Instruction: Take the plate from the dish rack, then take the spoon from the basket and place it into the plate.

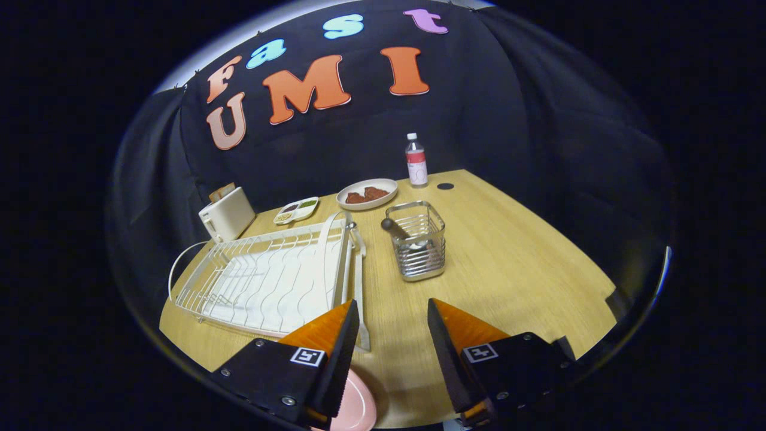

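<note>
Now | spoon (pixel 396 228) upright in basket (pixel 419 248), handle tilted rackward | tool (pixel 393 317) open

A single fisheye camera rides on the gripper (pixel 392 311), looking forward and downward along its two parted fingers from above the near edge of a wooden table (pixel 514 263). It faces the booth's black back wall, taking in the whole tabletop.

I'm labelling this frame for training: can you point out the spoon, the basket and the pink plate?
spoon (pixel 392 226): gripper view, its dark handle end sticking out.
basket (pixel 422 263): gripper view, front wire wall.
pink plate (pixel 359 407): gripper view, rim beside the open gripper (pixel 393 323).
</note>
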A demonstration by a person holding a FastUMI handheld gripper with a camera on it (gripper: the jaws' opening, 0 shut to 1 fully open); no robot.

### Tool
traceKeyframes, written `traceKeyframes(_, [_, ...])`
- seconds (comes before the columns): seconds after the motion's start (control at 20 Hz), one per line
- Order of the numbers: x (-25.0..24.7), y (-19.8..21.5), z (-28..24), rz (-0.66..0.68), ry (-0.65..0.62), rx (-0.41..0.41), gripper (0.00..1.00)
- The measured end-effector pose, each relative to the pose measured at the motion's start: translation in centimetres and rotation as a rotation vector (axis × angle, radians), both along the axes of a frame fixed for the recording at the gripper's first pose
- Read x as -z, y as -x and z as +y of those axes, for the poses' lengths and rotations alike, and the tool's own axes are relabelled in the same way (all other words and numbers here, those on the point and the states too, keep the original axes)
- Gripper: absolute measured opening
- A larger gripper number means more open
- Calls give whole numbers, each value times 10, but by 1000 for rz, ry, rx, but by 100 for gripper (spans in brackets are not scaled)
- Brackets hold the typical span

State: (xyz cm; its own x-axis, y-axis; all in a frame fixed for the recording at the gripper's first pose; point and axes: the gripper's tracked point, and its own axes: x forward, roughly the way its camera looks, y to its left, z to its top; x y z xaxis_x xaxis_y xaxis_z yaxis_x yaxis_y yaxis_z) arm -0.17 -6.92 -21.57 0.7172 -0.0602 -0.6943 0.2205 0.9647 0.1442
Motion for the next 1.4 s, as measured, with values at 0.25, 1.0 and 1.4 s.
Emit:
traceKeyframes(0.25, [-14,-42,-6,-96,77,-21,69])
traceKeyframes(1.0, [15,-89,-31,-166,334,-89,39])
traceKeyframes(1.4, [14,-95,-23,-187,278,-127,15])
